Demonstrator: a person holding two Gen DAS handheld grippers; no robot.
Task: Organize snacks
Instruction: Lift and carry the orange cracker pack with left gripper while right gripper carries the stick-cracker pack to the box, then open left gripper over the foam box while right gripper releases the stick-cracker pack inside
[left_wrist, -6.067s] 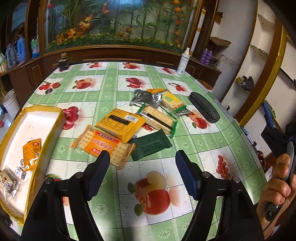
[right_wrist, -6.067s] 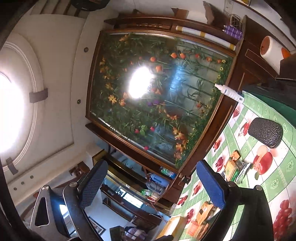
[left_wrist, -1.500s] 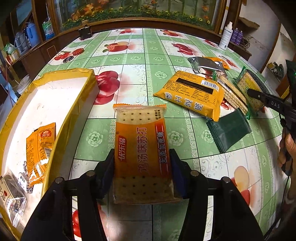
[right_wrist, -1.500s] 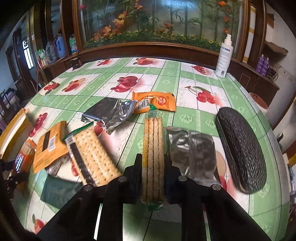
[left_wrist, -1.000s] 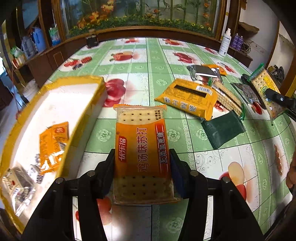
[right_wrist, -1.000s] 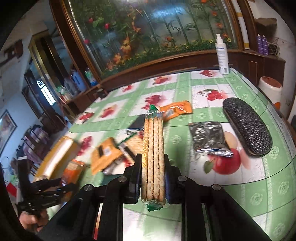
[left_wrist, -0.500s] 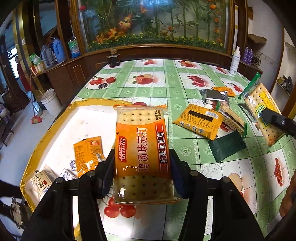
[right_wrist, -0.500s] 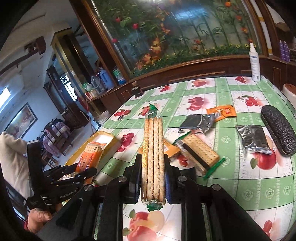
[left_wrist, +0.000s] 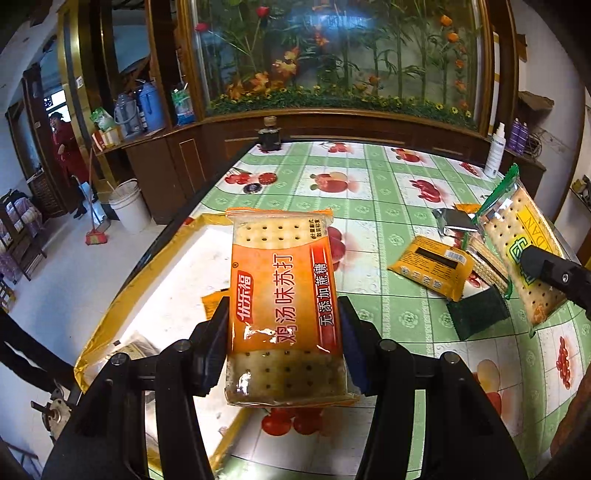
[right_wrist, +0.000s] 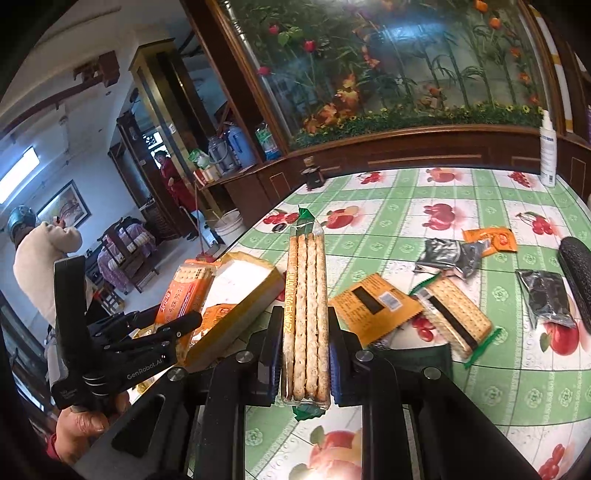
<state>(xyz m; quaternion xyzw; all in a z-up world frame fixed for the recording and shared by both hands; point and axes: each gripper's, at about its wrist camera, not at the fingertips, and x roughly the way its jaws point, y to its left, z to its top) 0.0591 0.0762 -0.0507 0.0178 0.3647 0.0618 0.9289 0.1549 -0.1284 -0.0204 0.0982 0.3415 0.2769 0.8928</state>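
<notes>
Two grippers, each clamped on one cracker pack. The left gripper (left_wrist: 282, 343) pinches an orange cracker pack (left_wrist: 284, 295) printed 优乐福 and 鸡汤味苏打, held up over the near edge of the yellow tray (right_wrist: 236, 295). The right gripper (right_wrist: 304, 354) squeezes a green-trimmed cracker pack (right_wrist: 306, 317) edge-on, above the desk (left_wrist: 376, 195).

Loose on the desk I count one yellow packet with a barcode (right_wrist: 373, 308), one more green-trimmed cracker pack (right_wrist: 456, 314), one dark green packet (left_wrist: 478, 317), two silver packets (right_wrist: 447, 256), and one small orange sachet (right_wrist: 491, 238). The tray holds at least one orange sachet (right_wrist: 216, 314). The left gripper's body reads "GenRobot.AI".
</notes>
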